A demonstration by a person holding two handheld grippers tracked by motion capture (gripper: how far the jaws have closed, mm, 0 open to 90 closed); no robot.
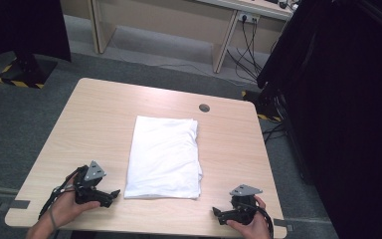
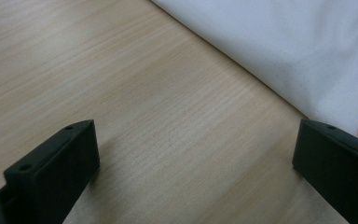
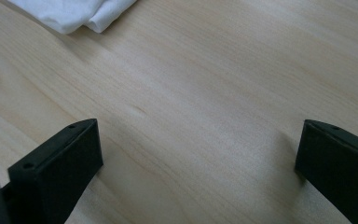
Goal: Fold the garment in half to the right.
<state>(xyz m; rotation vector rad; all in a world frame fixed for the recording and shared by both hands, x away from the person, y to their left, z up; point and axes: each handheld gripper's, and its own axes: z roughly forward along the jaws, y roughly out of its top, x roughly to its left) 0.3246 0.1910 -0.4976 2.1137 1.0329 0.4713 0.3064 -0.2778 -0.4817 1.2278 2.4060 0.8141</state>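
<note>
High view shows a folded white cloth (image 1: 164, 157) lying flat near the middle of the light wood tabletop (image 1: 94, 119), its long side running away from the person, its near edge close to the tabletop's front edge. Left tongs (image 1: 110, 195) rest low at the front left of the tabletop, held in the person's left hand (image 1: 69, 204), tips pointing toward the cloth's near left corner and just beside it, not touching. Right tongs (image 1: 217, 214) sit at the front right, held in the right hand (image 1: 251, 226), tips pointing inward toward the cloth's near right corner, with bare wood between. Left gripper view shows the left tongs (image 2: 196, 163) spread wide, nothing between the jaws but bare wood grain; the white cloth (image 2: 289, 51) fills the upper right, its edge running diagonally down to a corner just above the right-hand jaw. Right gripper view shows the right tongs (image 3: 198, 163) likewise spread wide and holding nothing, bare tabletop (image 3: 214, 84) between the jaws; a rounded folded corner of the cloth (image 3: 74, 14) shows at the upper left, well apart from both jaws. A round cable hole (image 1: 204, 107) lies in the tabletop beyond the cloth's far right corner.
</note>
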